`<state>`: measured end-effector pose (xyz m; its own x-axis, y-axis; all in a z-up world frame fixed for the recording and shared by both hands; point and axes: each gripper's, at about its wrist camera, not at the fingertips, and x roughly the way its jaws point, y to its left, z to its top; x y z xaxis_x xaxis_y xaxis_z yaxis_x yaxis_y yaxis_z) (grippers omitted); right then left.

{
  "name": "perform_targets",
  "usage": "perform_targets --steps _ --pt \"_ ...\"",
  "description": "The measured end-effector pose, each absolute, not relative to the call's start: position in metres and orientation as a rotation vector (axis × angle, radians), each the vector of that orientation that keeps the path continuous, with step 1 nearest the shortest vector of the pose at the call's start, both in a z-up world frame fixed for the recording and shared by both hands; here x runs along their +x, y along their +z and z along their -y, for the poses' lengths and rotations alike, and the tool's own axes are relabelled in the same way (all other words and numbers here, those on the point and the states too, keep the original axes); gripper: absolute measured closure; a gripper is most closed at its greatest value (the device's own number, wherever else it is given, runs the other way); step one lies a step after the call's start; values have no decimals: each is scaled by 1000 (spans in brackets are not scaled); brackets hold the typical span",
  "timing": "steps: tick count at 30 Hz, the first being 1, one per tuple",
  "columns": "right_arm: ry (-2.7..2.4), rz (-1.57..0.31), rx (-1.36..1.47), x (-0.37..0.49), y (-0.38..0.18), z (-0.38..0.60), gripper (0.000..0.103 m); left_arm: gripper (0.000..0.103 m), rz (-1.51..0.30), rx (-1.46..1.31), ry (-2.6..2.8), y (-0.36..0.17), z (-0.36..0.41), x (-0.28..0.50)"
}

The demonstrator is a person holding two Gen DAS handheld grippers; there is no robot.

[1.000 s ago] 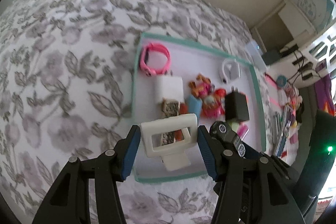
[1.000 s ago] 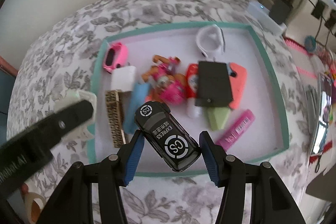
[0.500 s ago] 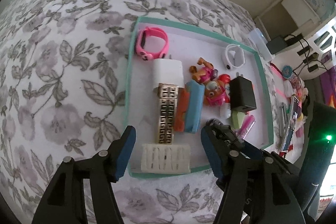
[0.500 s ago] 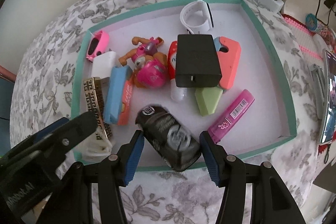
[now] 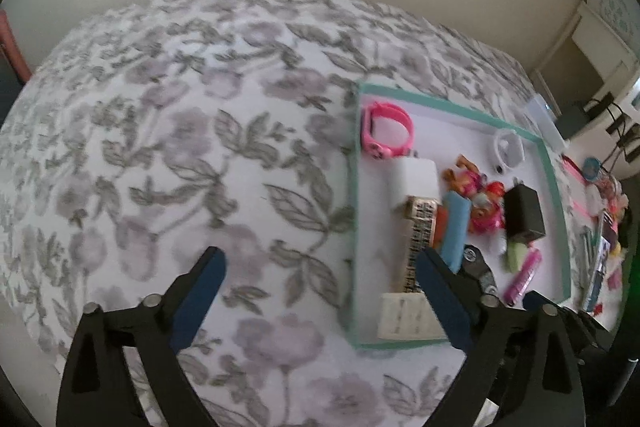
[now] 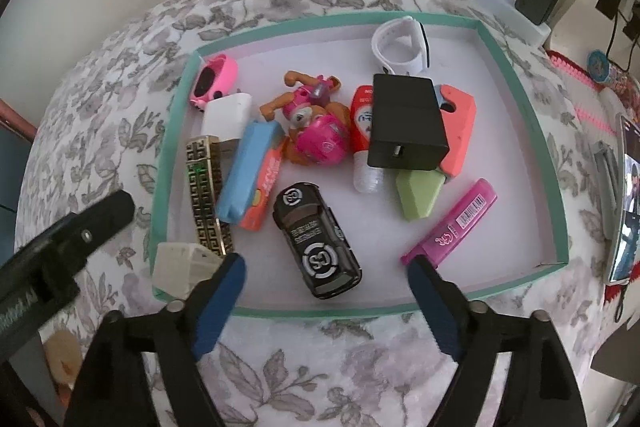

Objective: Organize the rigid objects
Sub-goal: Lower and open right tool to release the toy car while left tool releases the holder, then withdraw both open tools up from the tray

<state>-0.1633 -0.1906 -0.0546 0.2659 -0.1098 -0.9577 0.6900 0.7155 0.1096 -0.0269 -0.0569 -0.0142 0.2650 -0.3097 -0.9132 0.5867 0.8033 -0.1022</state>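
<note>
Just then, both grippers stood wide apart and held nothing. The right gripper (image 6: 326, 275), with its blue-padded black fingers (image 6: 218, 301), hung over the near rim of the shallow teal-edged cardboard tray (image 6: 520, 75) that sat on the grey-and-mauve floral bedspread (image 6: 280, 367). Between and just beyond its fingertips lay the small black toy car with white circular logos (image 6: 318, 239), flat on the tray floor and touching neither pad. In the tray's near left corner rested the cream ribbed plastic block (image 6: 182, 267), against the gold-and-black patterned bar (image 6: 206, 195); beside that lay a blue rectangular case (image 6: 244, 171), a pink puppy figure (image 6: 316, 131), a black charger cube (image 6: 406, 123), a pale green wedge (image 6: 418, 193) and a magenta highlighter (image 6: 452, 223). The left gripper (image 5: 320, 269) hovered to the tray's left, mostly above bare bedspread, its right finger overlapping the tray's near edge (image 5: 354, 227) in view, close to the cream block (image 5: 408, 315).
</note>
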Motion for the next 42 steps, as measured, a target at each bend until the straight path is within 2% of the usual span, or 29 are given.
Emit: perform_targets --steps 4,23,42 --pt "-581 -1168 566 -161 -51 186 1 2 -1127 278 -608 -11 49 -25" --pt "-614 -1061 517 -168 -22 169 0 2 -1024 274 -585 13 26 -32" --pt "-638 -999 487 -170 -7 164 0 2 -1034 335 -508 11 23 -34"
